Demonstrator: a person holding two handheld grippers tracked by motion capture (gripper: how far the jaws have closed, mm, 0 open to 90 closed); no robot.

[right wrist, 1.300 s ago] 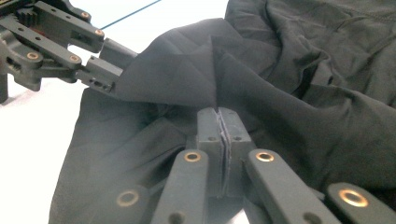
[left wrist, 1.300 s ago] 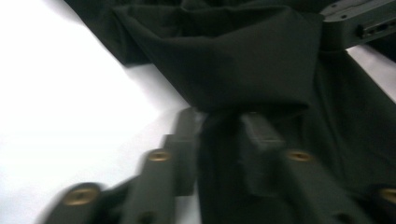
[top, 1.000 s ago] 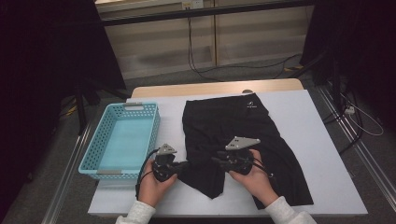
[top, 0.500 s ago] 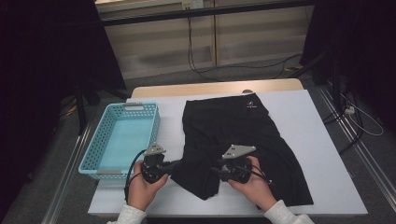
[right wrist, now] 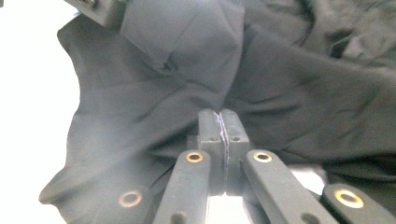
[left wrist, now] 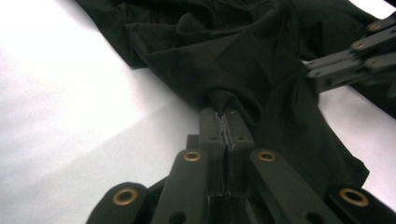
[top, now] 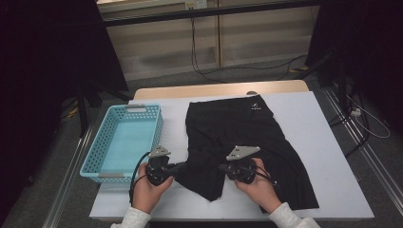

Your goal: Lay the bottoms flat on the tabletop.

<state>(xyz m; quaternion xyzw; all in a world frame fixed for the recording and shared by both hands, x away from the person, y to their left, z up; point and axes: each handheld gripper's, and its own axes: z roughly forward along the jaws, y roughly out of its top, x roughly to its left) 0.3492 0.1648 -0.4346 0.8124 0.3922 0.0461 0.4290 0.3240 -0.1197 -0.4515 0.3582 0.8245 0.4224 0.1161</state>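
**Thin pinches on black cloth**

White sheet covers the table (top: 309, 123); the shorts (top: 242, 137) lie on it right of the blue basket (top: 124, 142), near edge bunched toward you. Your left gripper (left wrist: 225, 122) is clamped on a small fold, and your right gripper (right wrist: 219, 122) is closed on cloth too. Both bites look shallow: pull apart or lift fast and a fold could slip free, or the leg drag crooked. A small white logo (top: 255, 108) sits near the waistband, too small to read.

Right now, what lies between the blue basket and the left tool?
In the high view, a bare strip of white table separates the basket from the left tool, which pinches the black garment.
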